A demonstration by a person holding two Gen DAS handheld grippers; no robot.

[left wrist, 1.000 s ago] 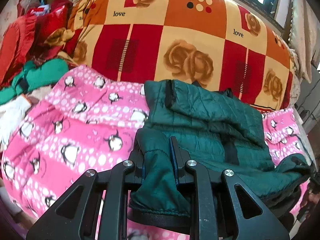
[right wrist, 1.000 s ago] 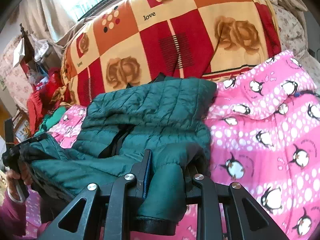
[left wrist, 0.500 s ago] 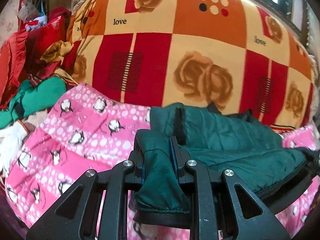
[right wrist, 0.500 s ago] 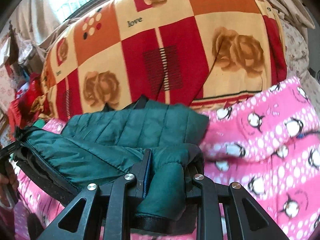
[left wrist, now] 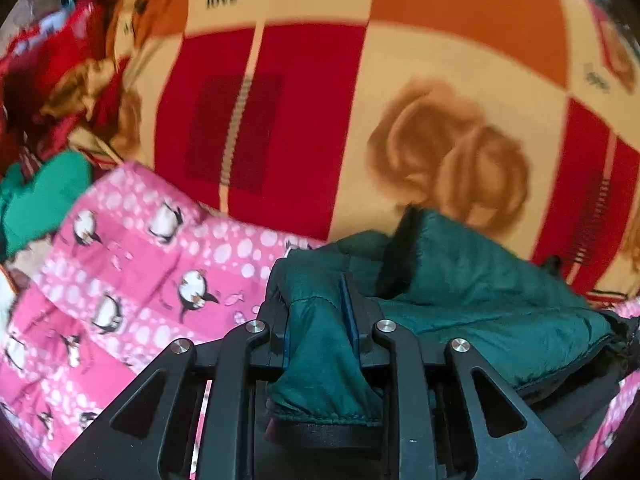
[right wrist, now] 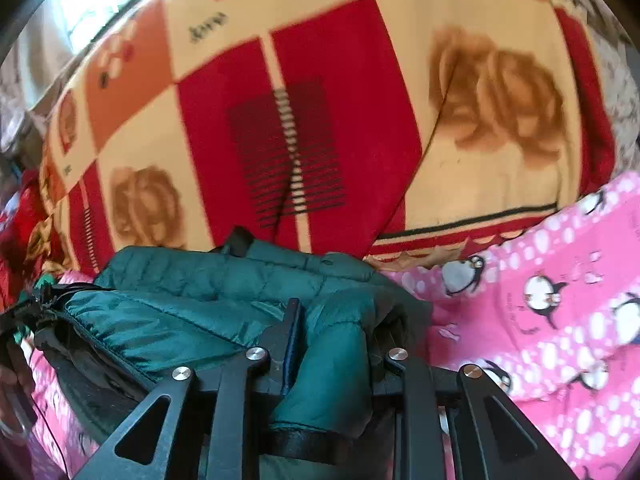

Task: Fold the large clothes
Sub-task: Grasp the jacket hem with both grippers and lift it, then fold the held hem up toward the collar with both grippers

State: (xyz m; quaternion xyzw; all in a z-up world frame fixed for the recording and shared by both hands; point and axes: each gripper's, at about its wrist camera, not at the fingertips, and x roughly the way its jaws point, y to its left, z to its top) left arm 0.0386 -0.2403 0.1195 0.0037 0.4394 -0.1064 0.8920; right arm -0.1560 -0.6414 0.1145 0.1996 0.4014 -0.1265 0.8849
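A dark green quilted jacket [left wrist: 480,292] lies on the pink penguin sheet [left wrist: 140,280], bunched close against the rose blanket. My left gripper [left wrist: 314,296] has a fold of the jacket's hem between its fingers. Its jaws are opening slightly, and the cloth still sits pinched between the pads. In the right wrist view the jacket [right wrist: 192,280] stretches to the left, and my right gripper [right wrist: 336,320] is shut on another fold of its hem. The right finger is hidden under the cloth. A hand [right wrist: 12,380] shows at the left edge.
A big orange, red and cream rose blanket [left wrist: 360,100] rises as a mound just behind the jacket [right wrist: 320,100]. Red clothes [left wrist: 40,60] and a light green garment [left wrist: 44,196] are piled at the left. The pink sheet [right wrist: 540,320] spreads to the right.
Both grippers carried the jacket's hem forward toward the rose blanket, which now fills both views. The held edge now lies over the jacket's far part.
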